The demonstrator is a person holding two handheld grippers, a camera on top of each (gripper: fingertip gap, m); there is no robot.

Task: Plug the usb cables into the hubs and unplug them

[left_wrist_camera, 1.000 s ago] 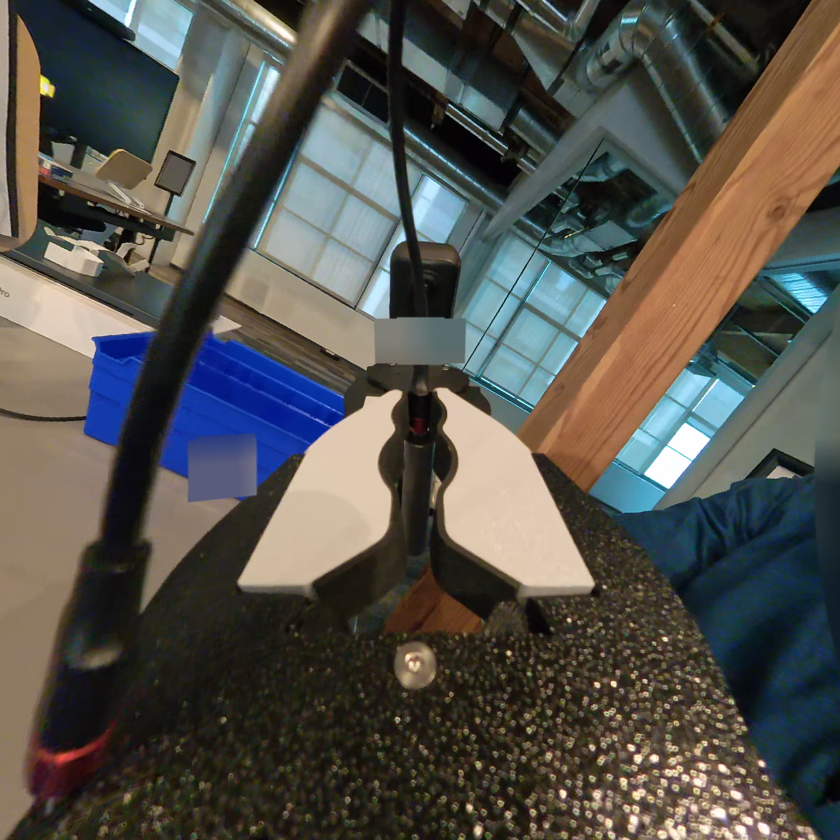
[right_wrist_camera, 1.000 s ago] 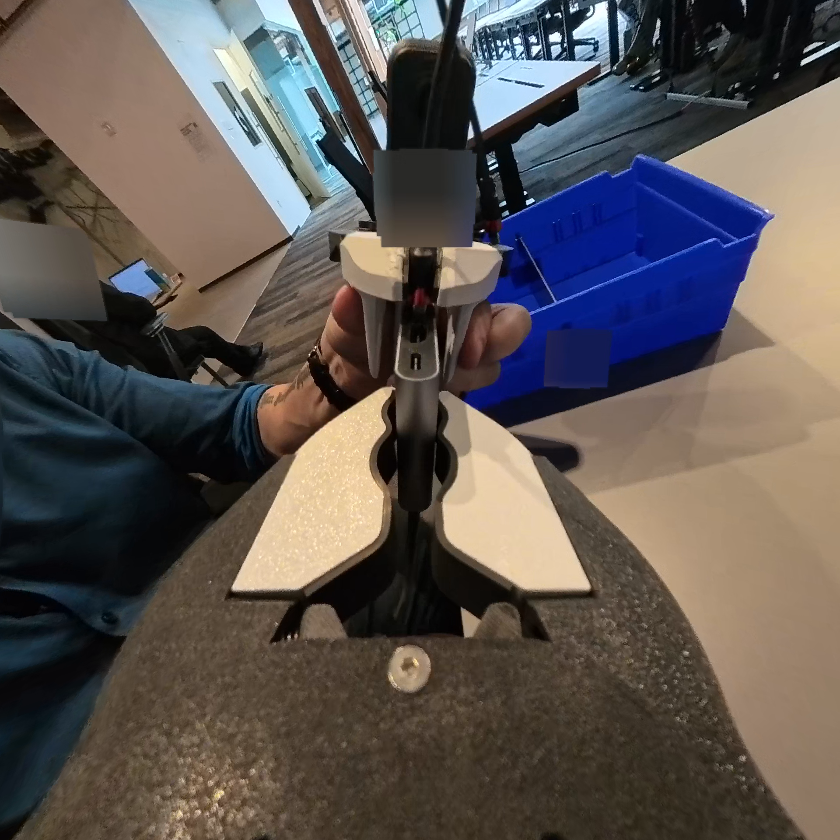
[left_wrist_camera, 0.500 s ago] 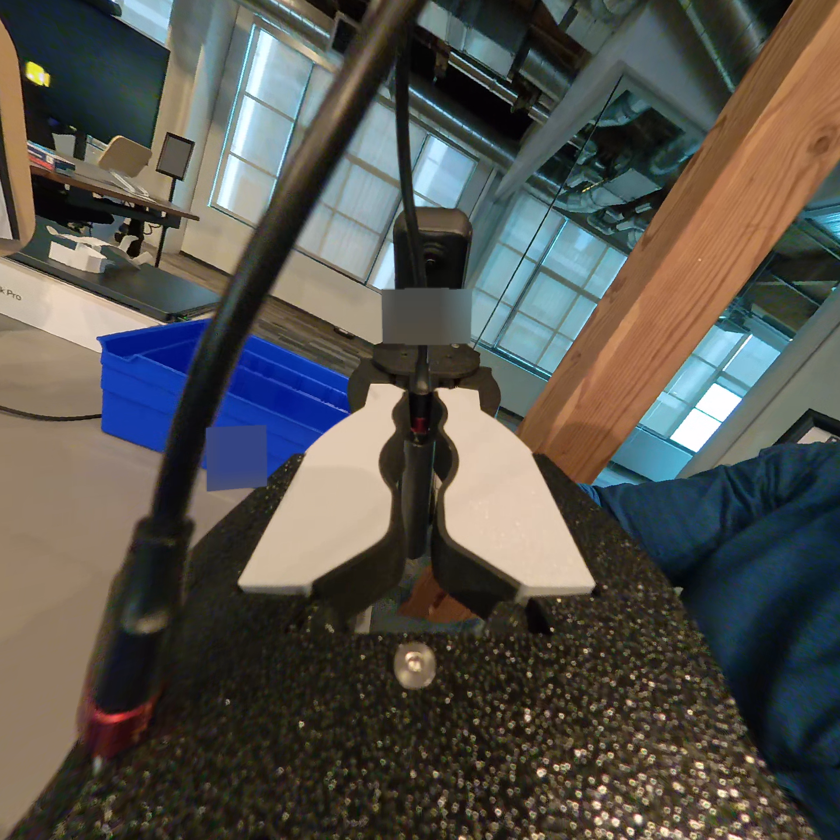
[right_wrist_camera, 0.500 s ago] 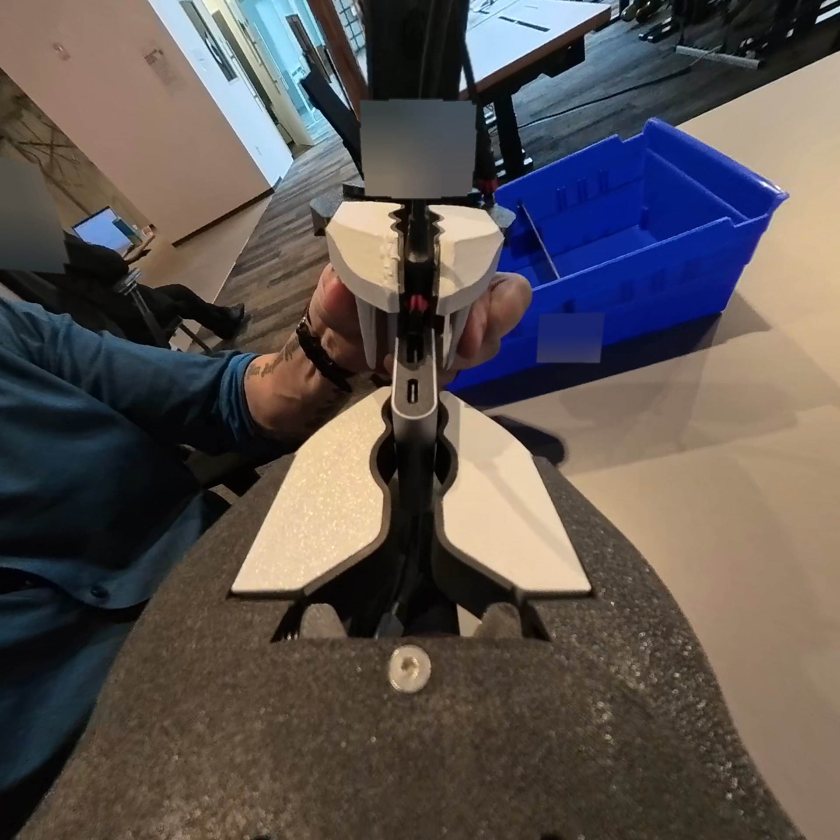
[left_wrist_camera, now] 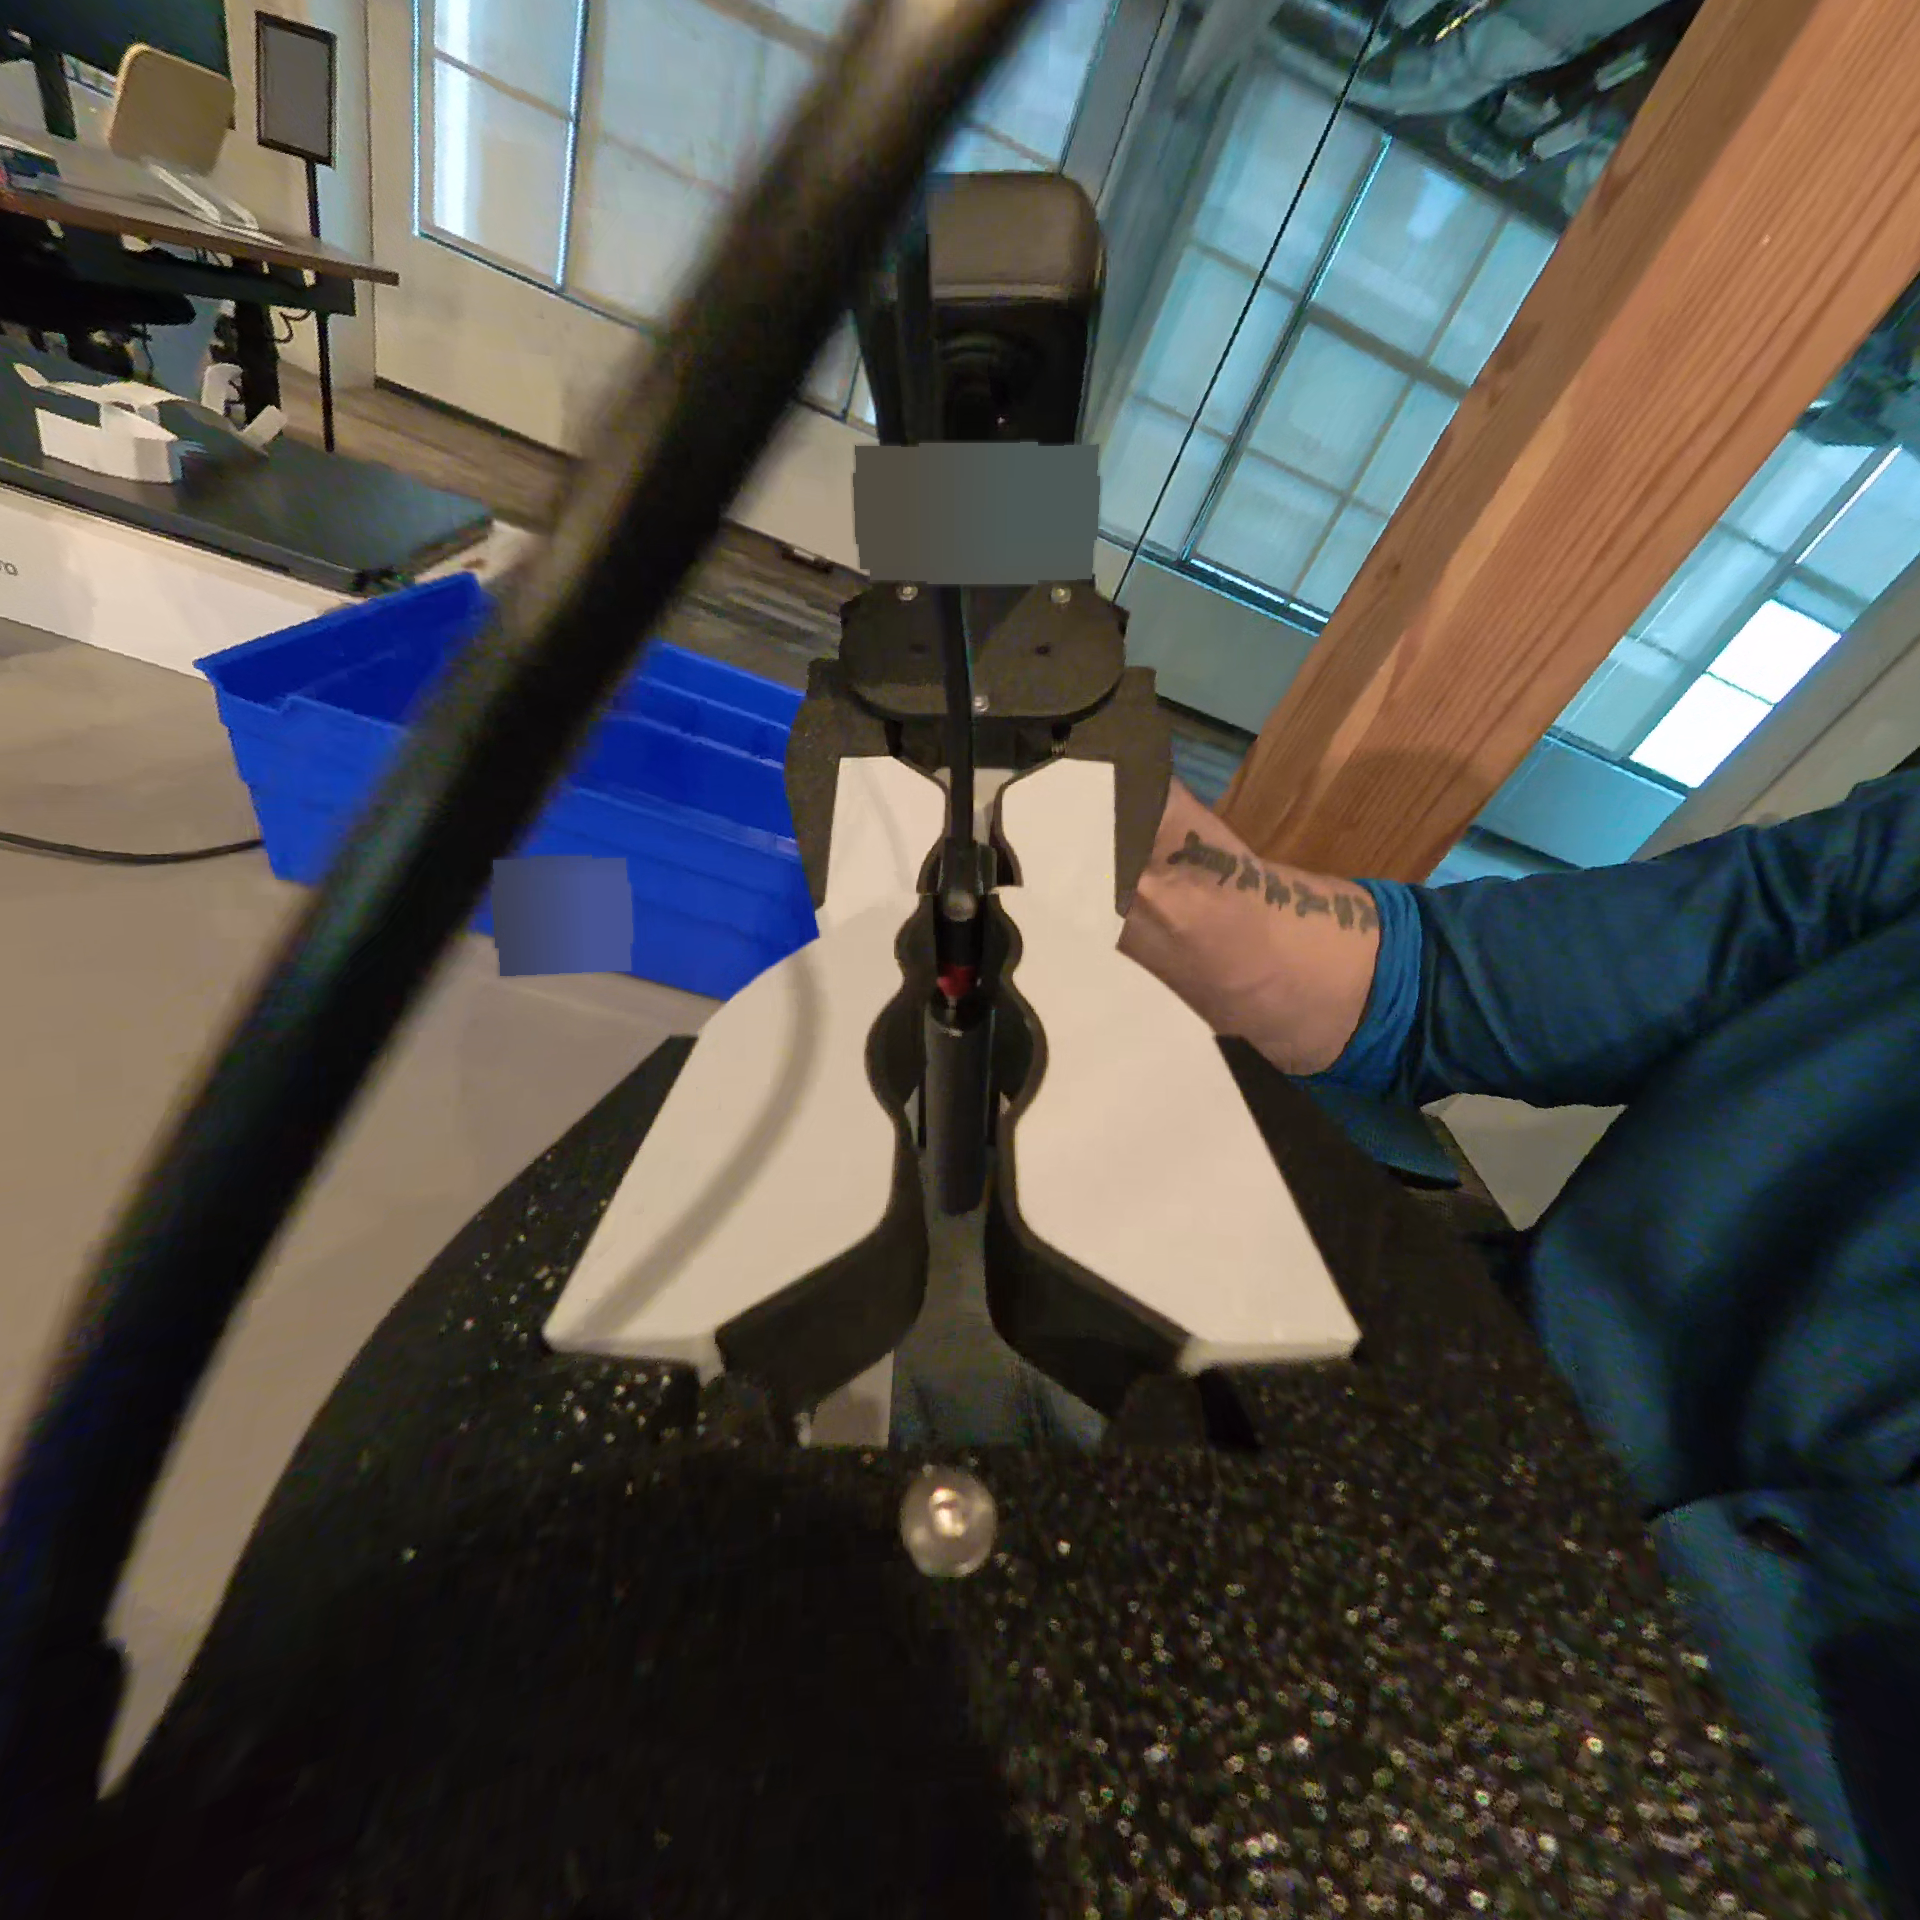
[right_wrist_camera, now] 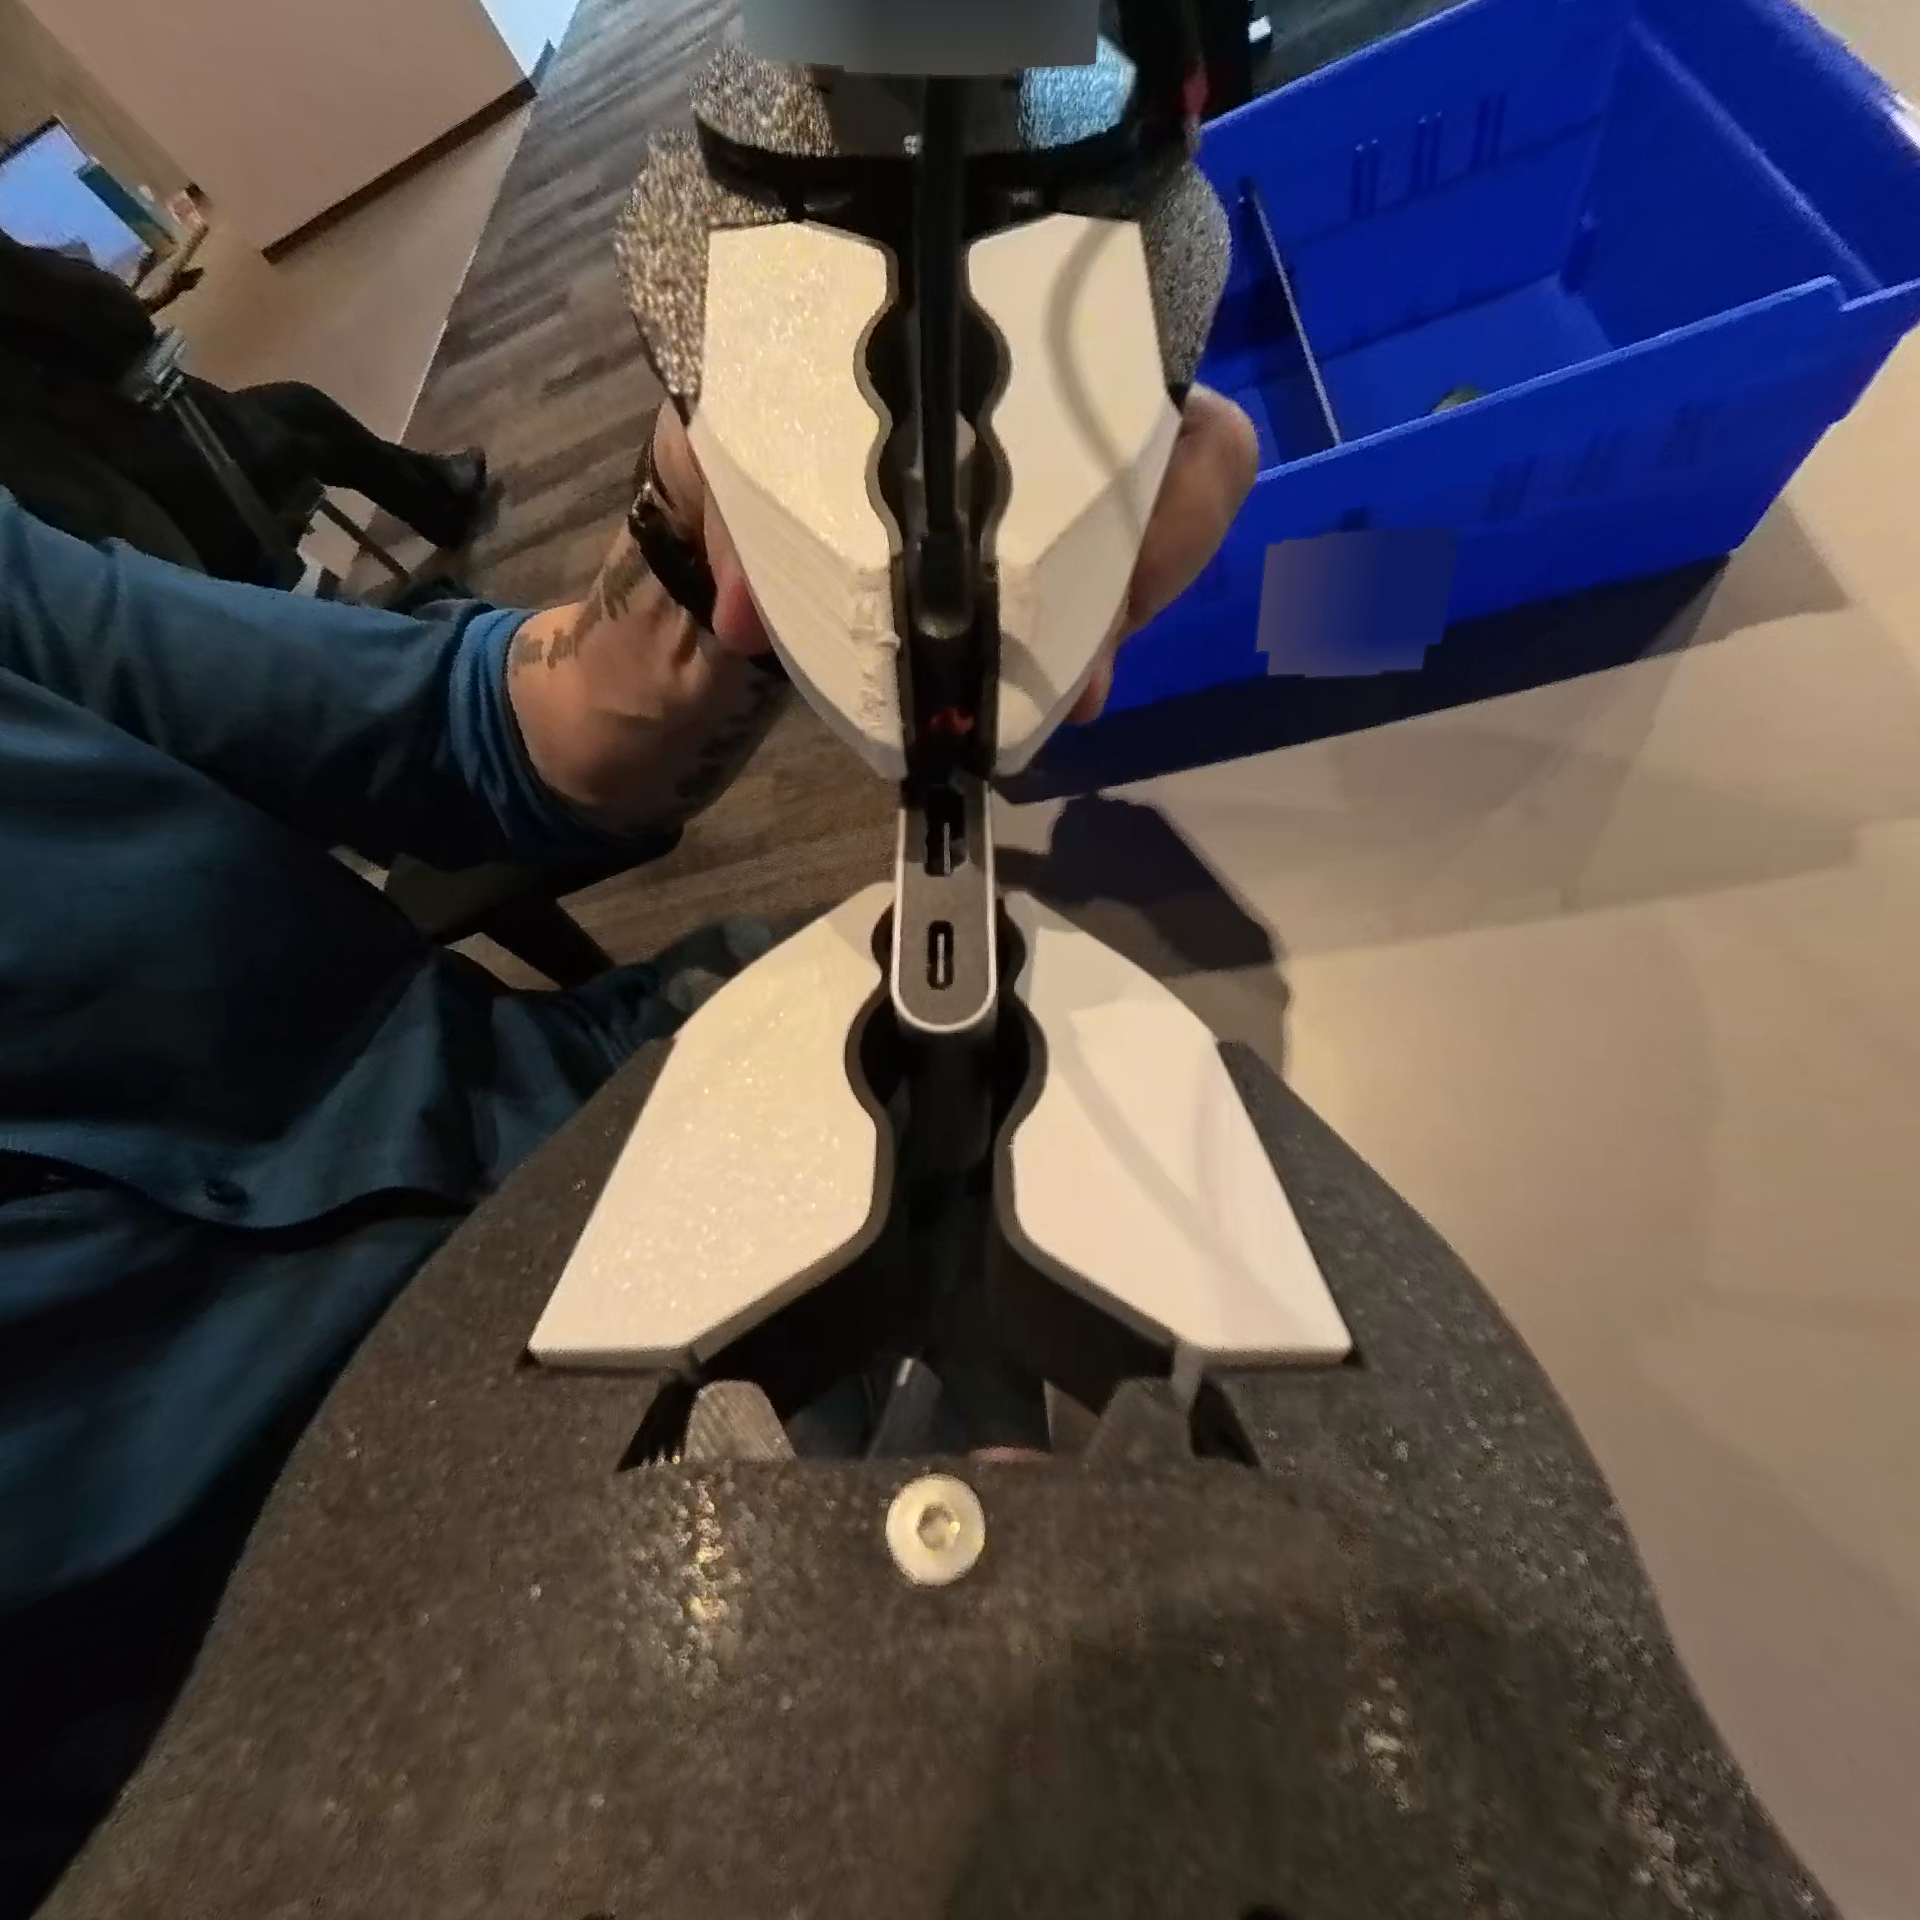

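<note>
Two grippers meet nose to nose above the bench (right_wrist_camera: 1558,1143), a blue bin (right_wrist_camera: 1621,312) standing behind them. Largest first: the right gripper (right_wrist_camera: 943,997) is pinched on the grey hub (right_wrist_camera: 943,935), gripped low so its port end juts clear of the fingers toward the other tool. I take that as deliberate, leaving the ports open for the plug. Facing it, the left gripper (right_wrist_camera: 940,717) is clamped on the cable's (right_wrist_camera: 940,312) black plug (right_wrist_camera: 943,634), the cable running back between its fingers so the pull stays straight. The plug's tip sits right at the hub's end port, touching or partly seated; I cannot tell which. In its own view the left gripper (left_wrist_camera: 961,1039) holds the plug (left_wrist_camera: 958,1101) along its centreline.
</note>
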